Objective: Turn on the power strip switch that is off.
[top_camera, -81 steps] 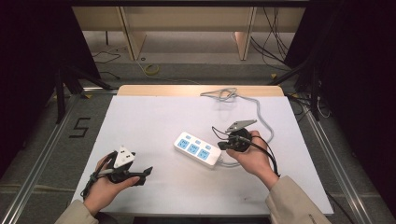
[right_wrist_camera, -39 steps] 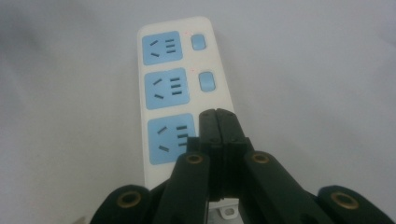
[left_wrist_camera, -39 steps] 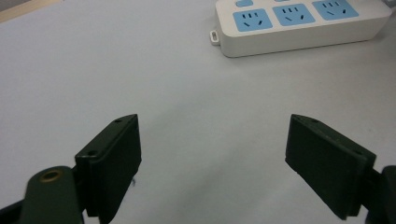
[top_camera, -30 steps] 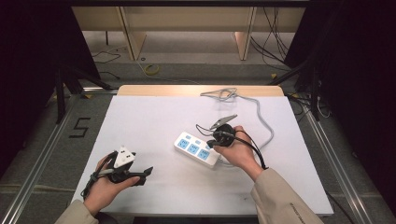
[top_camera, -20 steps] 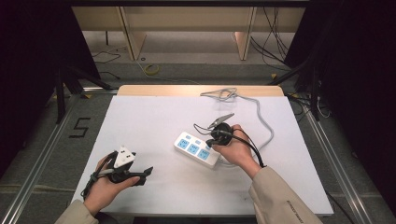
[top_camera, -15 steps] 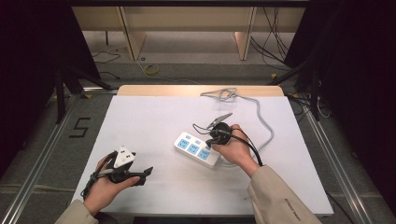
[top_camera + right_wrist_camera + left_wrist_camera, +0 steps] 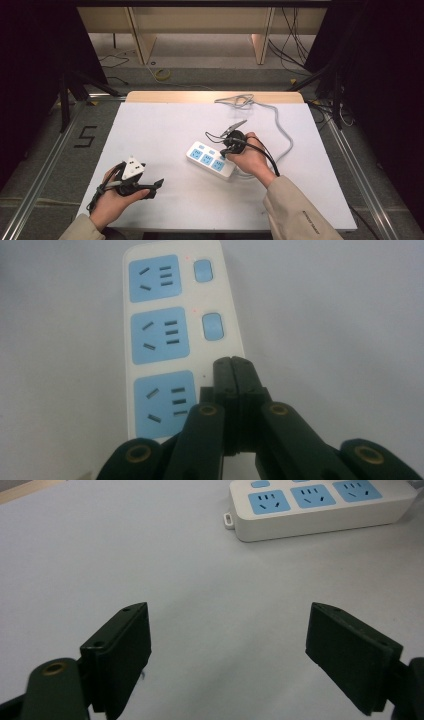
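While the right gripper is keeping its jaws pressed together with nothing between them, its tip is sitting over the near end of the power strip, in the switch column beside the nearest of the three blue sockets; the pictures do not settle whether the tip is touching the casing. Beyond the tip, two rounded blue switches are lining up toward 12 o'clock, each with a small red light glowing beside it.

From above, the power strip is lying flat near the centre of the white table, with its long axis running from 10 o'clock to 4 o'clock. Its grey cable is curving away toward 1 o'clock and ending in a loose coil at the far table edge. The right hand is holding its gripper at the strip's 1 o'clock side.

Well apart, at 8 o'clock from the strip, the left gripper is resting in the left hand with its jaws spread wide over bare tabletop, pinching nothing.
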